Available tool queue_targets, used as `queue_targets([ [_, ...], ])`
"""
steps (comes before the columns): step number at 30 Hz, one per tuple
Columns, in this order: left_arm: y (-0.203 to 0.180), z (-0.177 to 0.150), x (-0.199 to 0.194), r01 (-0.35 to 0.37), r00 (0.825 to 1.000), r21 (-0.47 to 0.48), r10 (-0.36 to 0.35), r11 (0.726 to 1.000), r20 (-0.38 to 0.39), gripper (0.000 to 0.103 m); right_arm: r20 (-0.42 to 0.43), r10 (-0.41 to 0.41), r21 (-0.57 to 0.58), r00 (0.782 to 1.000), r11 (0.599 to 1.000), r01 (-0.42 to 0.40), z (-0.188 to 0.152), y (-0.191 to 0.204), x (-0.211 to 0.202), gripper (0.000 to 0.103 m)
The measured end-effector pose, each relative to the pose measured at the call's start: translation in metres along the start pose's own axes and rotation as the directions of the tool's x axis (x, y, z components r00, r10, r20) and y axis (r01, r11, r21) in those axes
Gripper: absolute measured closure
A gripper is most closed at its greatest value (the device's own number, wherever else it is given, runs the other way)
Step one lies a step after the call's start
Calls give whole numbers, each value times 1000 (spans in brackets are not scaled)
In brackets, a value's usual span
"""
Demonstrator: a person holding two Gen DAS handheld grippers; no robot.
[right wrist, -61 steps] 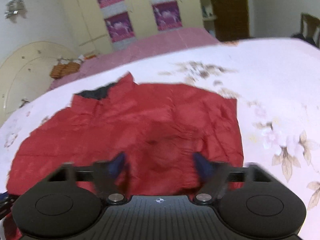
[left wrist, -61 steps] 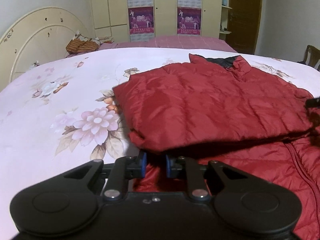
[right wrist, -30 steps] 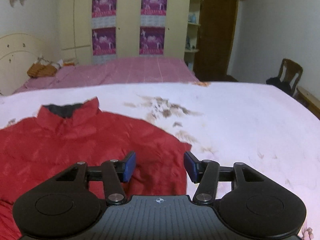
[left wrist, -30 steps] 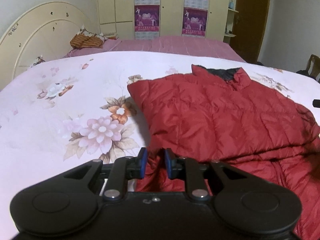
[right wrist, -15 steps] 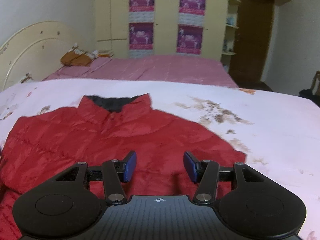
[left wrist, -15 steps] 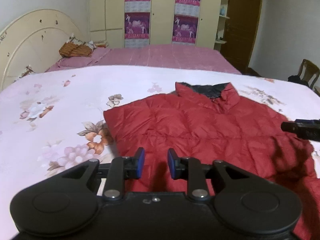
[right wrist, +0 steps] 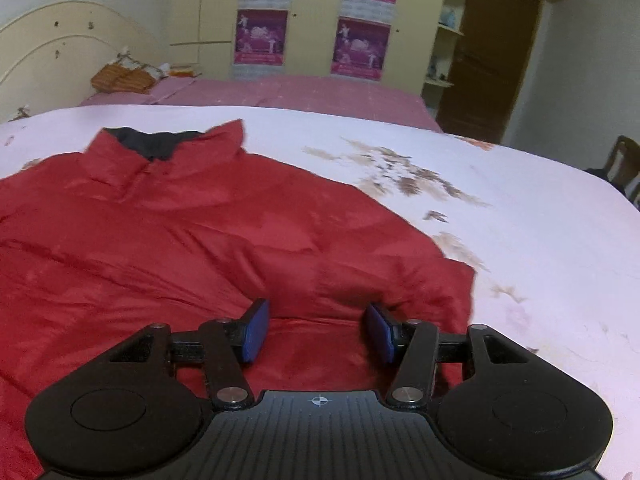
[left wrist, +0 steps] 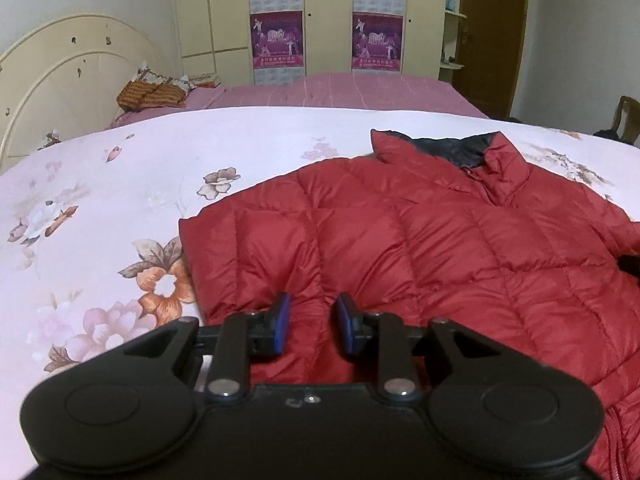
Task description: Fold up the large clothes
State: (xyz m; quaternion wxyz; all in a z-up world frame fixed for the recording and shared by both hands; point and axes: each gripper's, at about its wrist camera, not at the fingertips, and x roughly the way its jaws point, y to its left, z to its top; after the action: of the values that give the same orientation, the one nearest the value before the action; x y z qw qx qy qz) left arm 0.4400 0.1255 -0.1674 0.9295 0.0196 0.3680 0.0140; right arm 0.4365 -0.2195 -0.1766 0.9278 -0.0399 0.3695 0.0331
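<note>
Chair point(right wrist: 624, 164) shows fully only beyond right claw point(right wrist: 318, 330).

Red quilted down jacket point(left wrist: 420, 248) is lying spread on the bed's floral sheet point(left wrist: 100, 200), in front of me. Its stand-up collar point(left wrist: 452, 148) is pointing away, showing dark lining inside. A folded-over panel is lying across the body, its edge running toward my left side. The near right corner point(right wrist: 448, 280) is puffing up, slightly rumpled. Zipper is showing at lower right.
</note>
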Motion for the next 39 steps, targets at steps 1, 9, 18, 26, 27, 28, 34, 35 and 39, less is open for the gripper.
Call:
queue_targets([
  [1, -1, 2, -1, -4, 1000, 3, 4, 1000, -4, 76, 0, 5, 24, 1000, 1000, -5, 1, -4, -1, 50],
  [9, -3, 8, 2, -23, 999, 0, 23, 1000, -35, 76, -11, 17, 52, 1000, 998, -16, 5, -10, -9, 50],
  [18, -16, 9, -40, -27, 1000, 20, 27, 999, 16, 77, 71, 48, 14, 996, 999, -49, 4, -1, -60, 50],
  [26, -36, -7, -57, 31, 999, 28, -31, 999, -14, 75, 18, 37, -31, 999, 999, -37, -20, -2, -60, 50],
  [27, -37, -10, -55, 24, 999, 31, -24, 999, -26, 74, 11, 31, -39, 999, 999, -31, -23, -4, -58, 50],
  [28, -38, -15, -50, 14, 999, 35, -12, 999, -39, 73, 3, 26, -45, 1000, 999, -26, -26, -6, -55, 50],
  [34, -41, -21, -33, -20, 997, 34, 23, 999, -74, 74, -42, 53, -26, 998, 998, -54, -39, -17, -36, 50],
  [35, -43, -21, -32, -27, 997, 40, 30, 999, -75, 73, -44, 56, -30, 997, 998, -57, -38, -17, -34, 50],
  [39, -44, -20, -33, -41, 995, 35, 44, 999, -84, 73, -71, 98, 9, 993, 995, -98, -34, -26, -31, 50],
])
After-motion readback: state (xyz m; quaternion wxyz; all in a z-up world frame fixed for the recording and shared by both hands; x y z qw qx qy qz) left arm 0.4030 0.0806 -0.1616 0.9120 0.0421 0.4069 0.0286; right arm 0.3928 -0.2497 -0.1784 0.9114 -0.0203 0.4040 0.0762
